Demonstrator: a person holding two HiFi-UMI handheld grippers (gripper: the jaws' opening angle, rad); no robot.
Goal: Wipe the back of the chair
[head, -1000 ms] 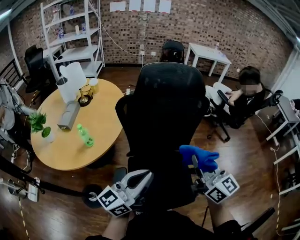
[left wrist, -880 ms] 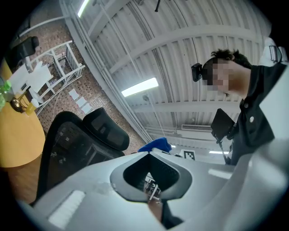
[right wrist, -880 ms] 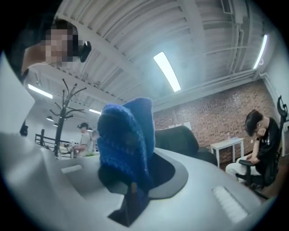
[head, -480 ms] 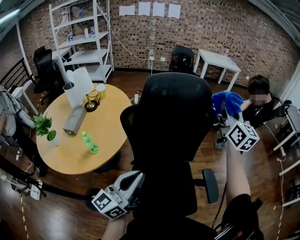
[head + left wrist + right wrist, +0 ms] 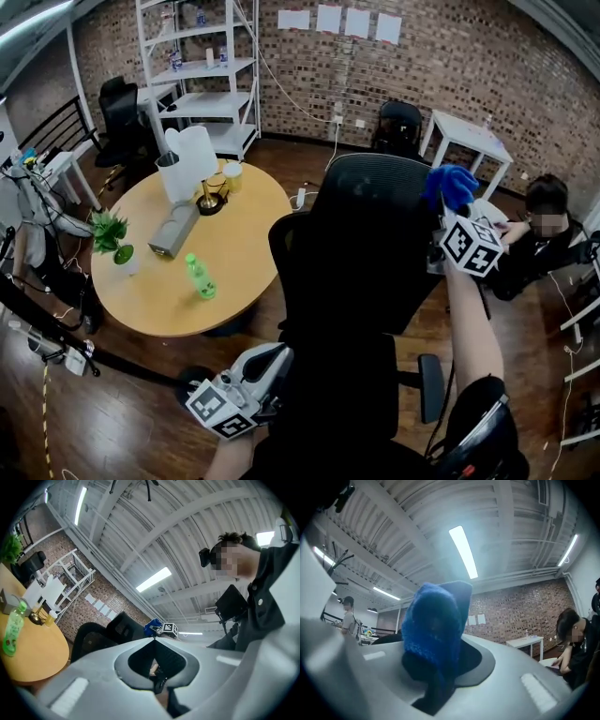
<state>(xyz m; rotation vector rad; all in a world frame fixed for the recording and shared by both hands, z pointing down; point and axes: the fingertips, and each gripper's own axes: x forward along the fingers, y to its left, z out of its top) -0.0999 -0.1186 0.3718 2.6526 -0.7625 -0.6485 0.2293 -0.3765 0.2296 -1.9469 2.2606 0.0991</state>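
A black mesh office chair [image 5: 361,244] stands with its back toward me in the middle of the head view. My right gripper [image 5: 452,208] is raised at the back's upper right edge, shut on a blue cloth [image 5: 450,185] that touches or nearly touches the rim. In the right gripper view the blue cloth [image 5: 436,630] bulges up between the jaws and hides the right gripper [image 5: 440,672] tips. My left gripper [image 5: 281,356] hangs low at the chair's lower left, shut, with nothing in it. The left gripper [image 5: 153,639] points up toward the ceiling.
A round wooden table [image 5: 159,291] at the left carries a green bottle [image 5: 200,278], a small plant [image 5: 111,234], a grey box [image 5: 173,230] and a white jug [image 5: 192,159]. A person [image 5: 544,225] sits at the right. A white shelf [image 5: 202,66] and a white side table [image 5: 469,136] stand by the brick wall.
My right gripper has lifted the blue cloth from beside the seat up to the chair back's upper right edge. The left gripper has stayed low at the chair's left.
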